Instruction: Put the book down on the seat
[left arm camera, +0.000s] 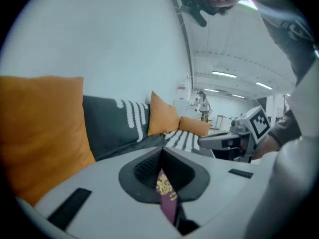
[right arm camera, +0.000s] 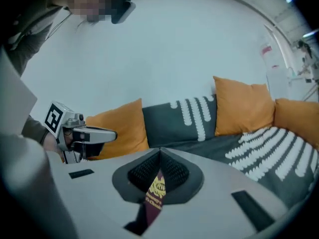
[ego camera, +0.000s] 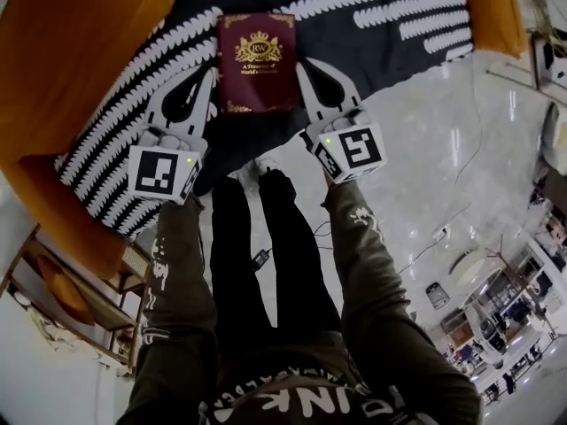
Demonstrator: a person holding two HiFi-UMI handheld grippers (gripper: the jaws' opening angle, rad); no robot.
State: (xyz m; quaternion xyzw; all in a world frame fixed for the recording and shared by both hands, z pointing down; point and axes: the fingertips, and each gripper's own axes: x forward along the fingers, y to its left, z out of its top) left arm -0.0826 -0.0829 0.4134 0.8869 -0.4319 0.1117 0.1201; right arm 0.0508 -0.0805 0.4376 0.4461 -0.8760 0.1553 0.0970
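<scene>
A person is standing at a sofa and holding a maroon hardback book [ego camera: 258, 63] between two hand-held grippers, seen from above. The book is lying face up, its gold crest and lettering showing, over the sofa's dark seat cover [ego camera: 399, 25] printed with white leaf shapes. The left gripper [ego camera: 212, 73] is pinching the book's left edge and the right gripper [ego camera: 304, 67] is pinching its right edge. In each gripper view the two jaws are pressing together on a thin slice of the maroon cover, with the gold crest peeking out between the dark pads [left arm camera: 149, 169]. Whether the book is touching the seat cannot be told. Orange cushions [ego camera: 71, 51] are sitting at both ends of the sofa and along its back. The person's dark trousers [ego camera: 266, 255] and olive sleeves are filling the lower part of the head view, above a pale glossy floor [ego camera: 443, 175].
</scene>
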